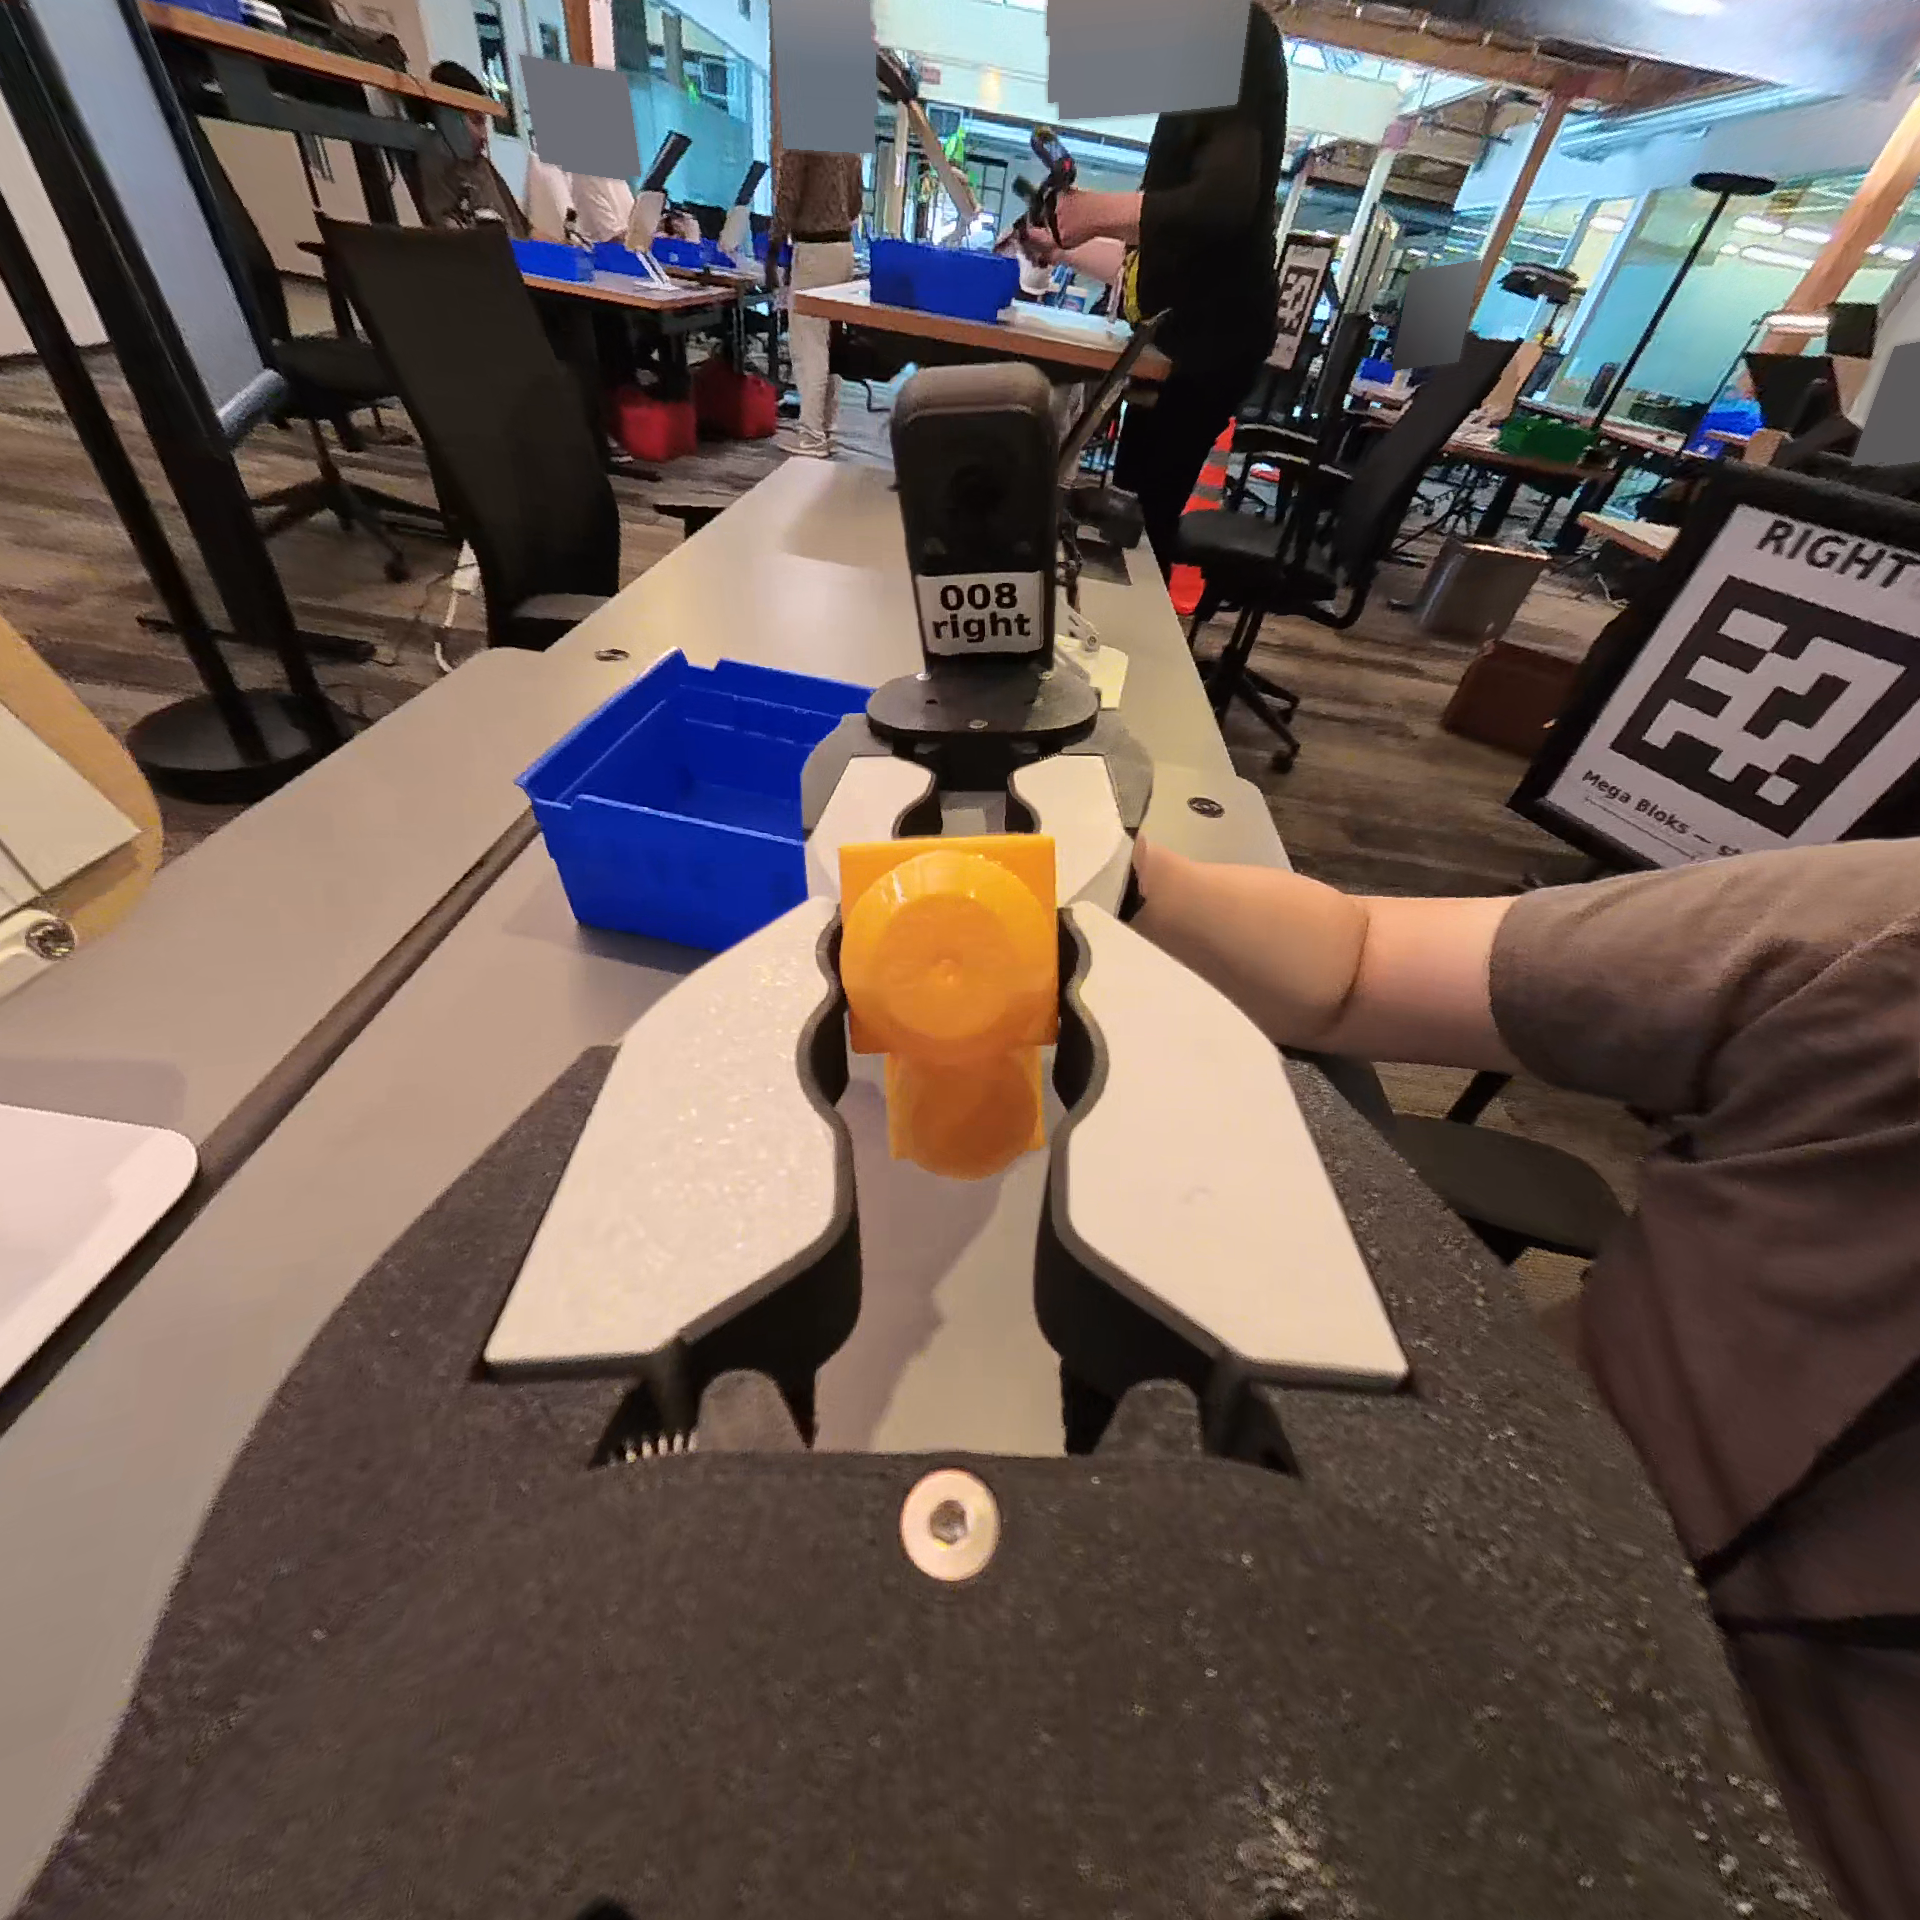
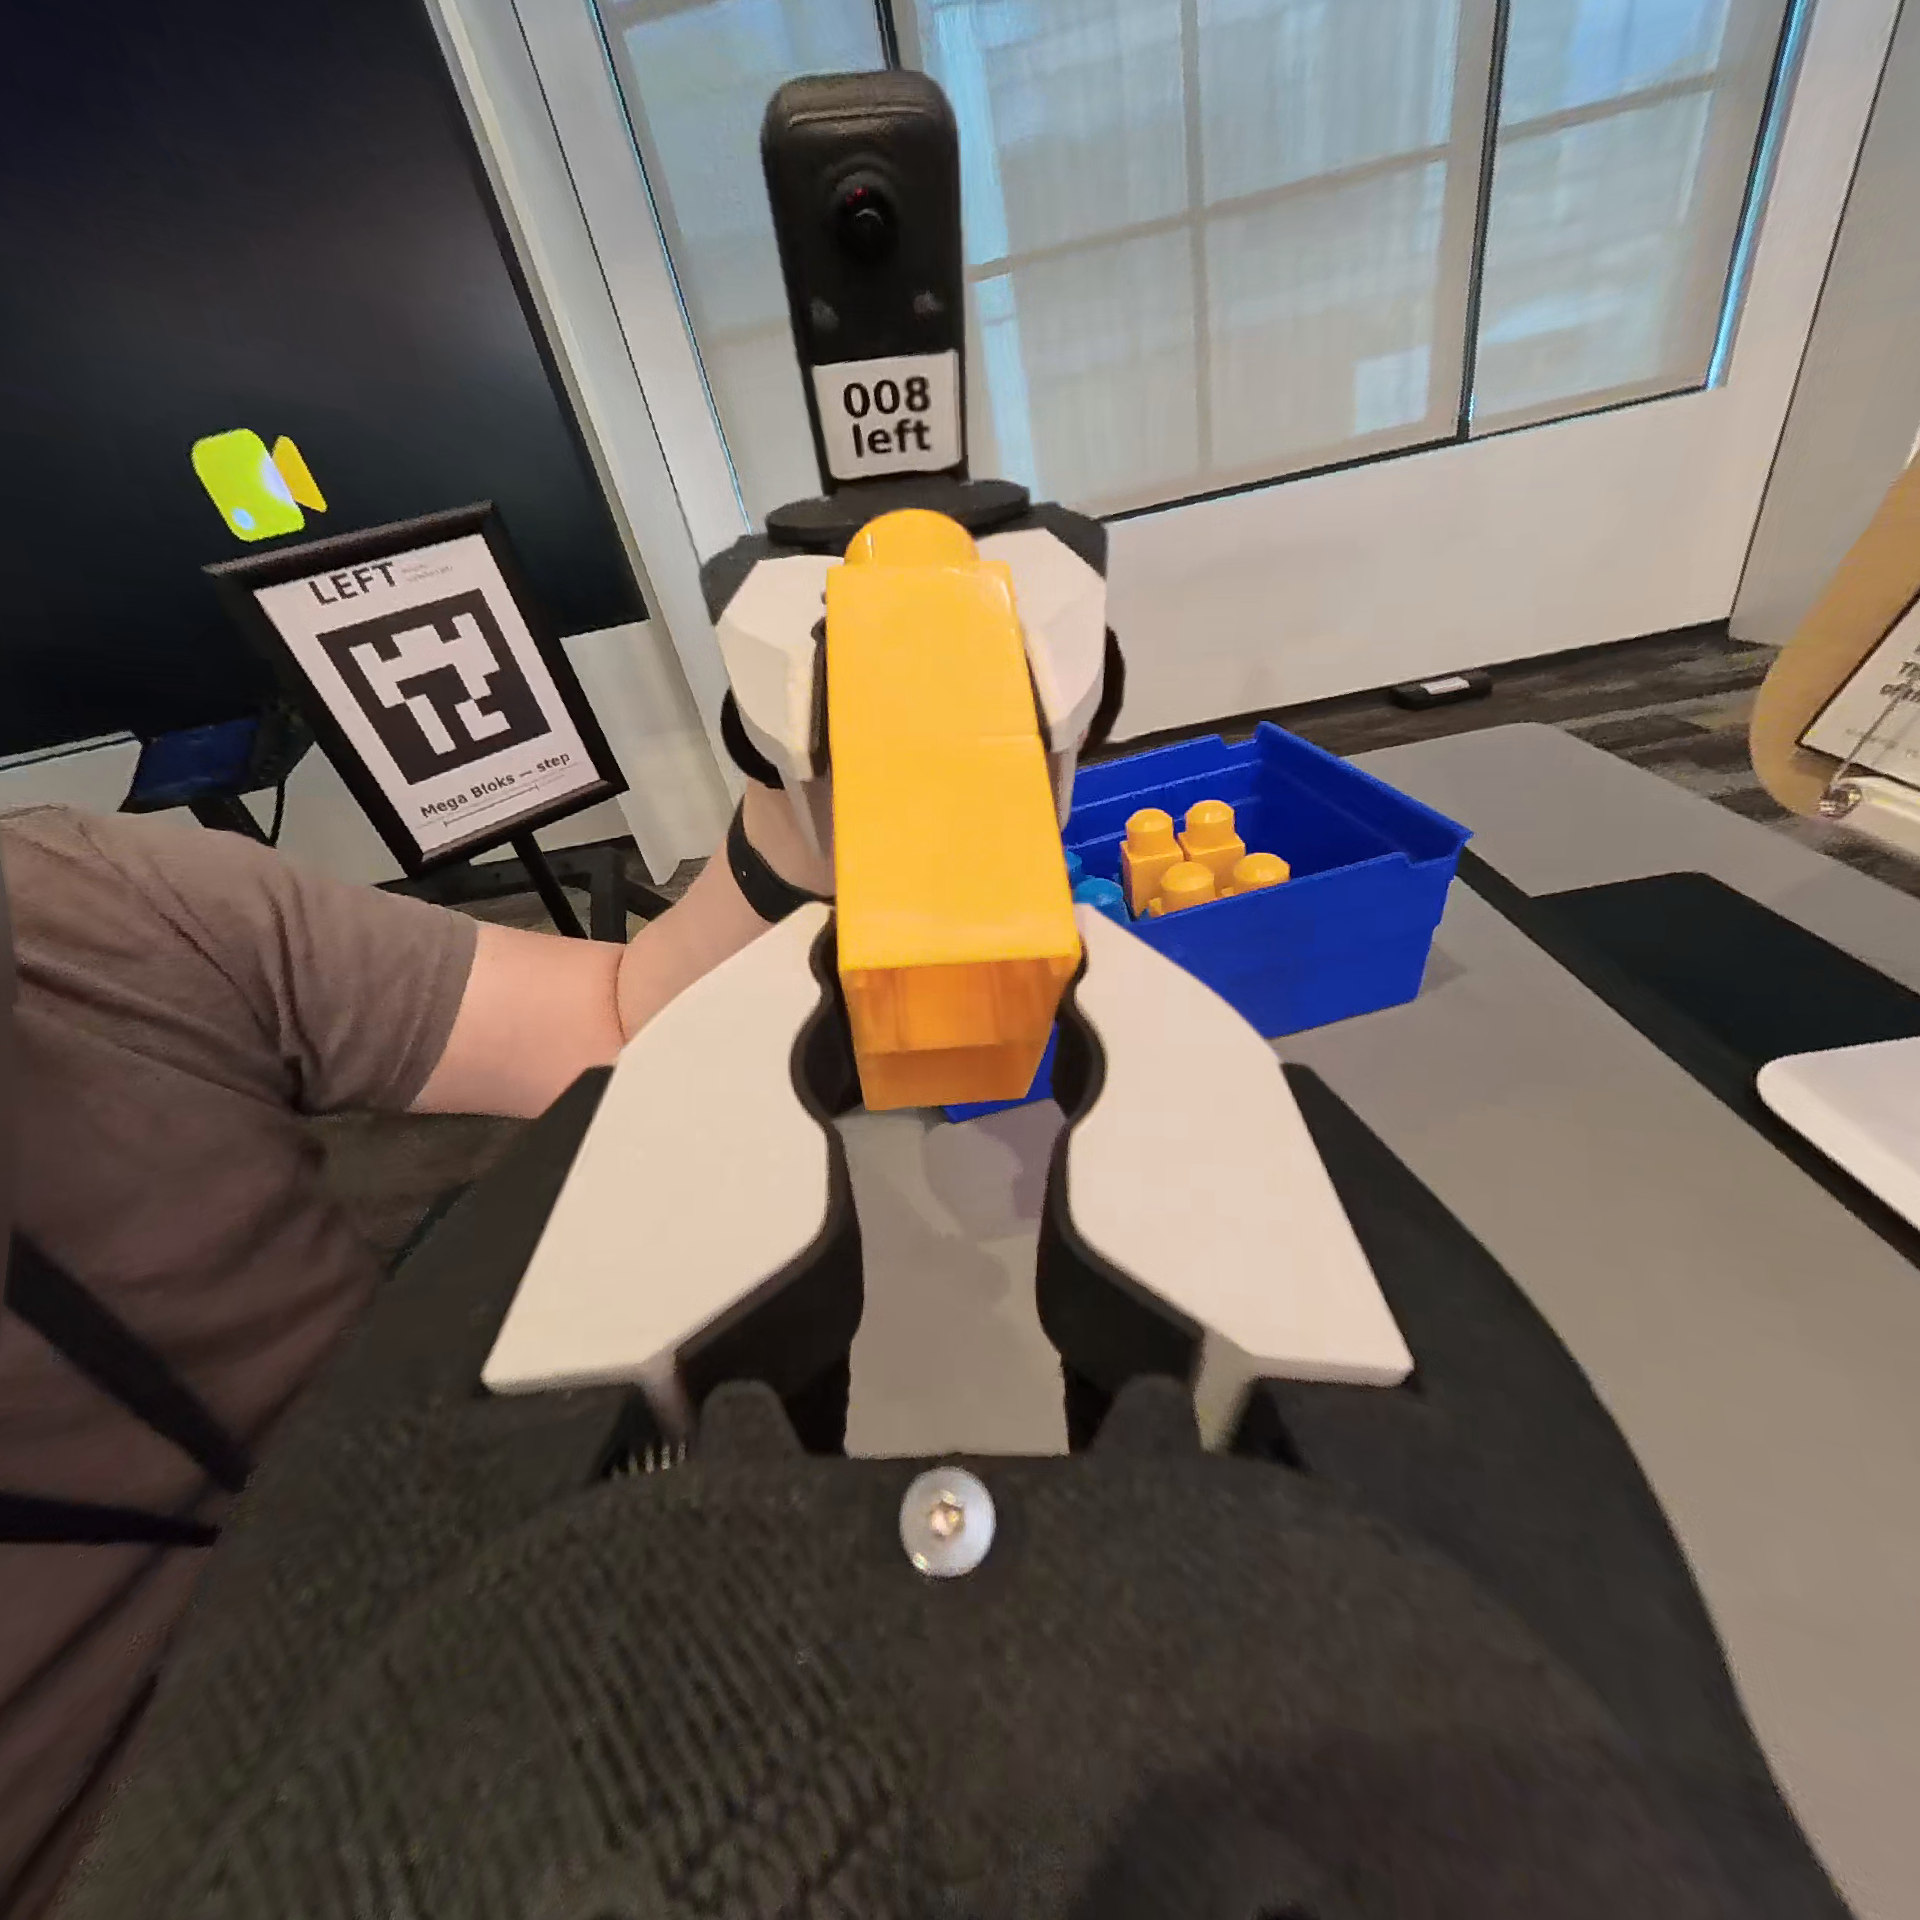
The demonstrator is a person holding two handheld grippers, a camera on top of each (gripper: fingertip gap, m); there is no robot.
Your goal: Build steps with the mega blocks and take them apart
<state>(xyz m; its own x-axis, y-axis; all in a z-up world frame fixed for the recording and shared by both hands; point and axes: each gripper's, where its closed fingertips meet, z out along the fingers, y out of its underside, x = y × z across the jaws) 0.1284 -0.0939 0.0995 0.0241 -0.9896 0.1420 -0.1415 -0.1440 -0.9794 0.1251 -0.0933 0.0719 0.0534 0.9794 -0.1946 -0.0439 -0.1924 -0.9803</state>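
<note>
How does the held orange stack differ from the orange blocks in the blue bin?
The held stack lies sideways, clamped by the left hand-held gripper and right hand-held gripper; the binned blocks sit studs-up in the blue bin. The held stack is one long column; the binned blocks, a squat cluster. Both are orange.

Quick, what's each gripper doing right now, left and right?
Left gripper: shut on one end of the orange block stack.
Right gripper: shut on the stack's other end.
</note>
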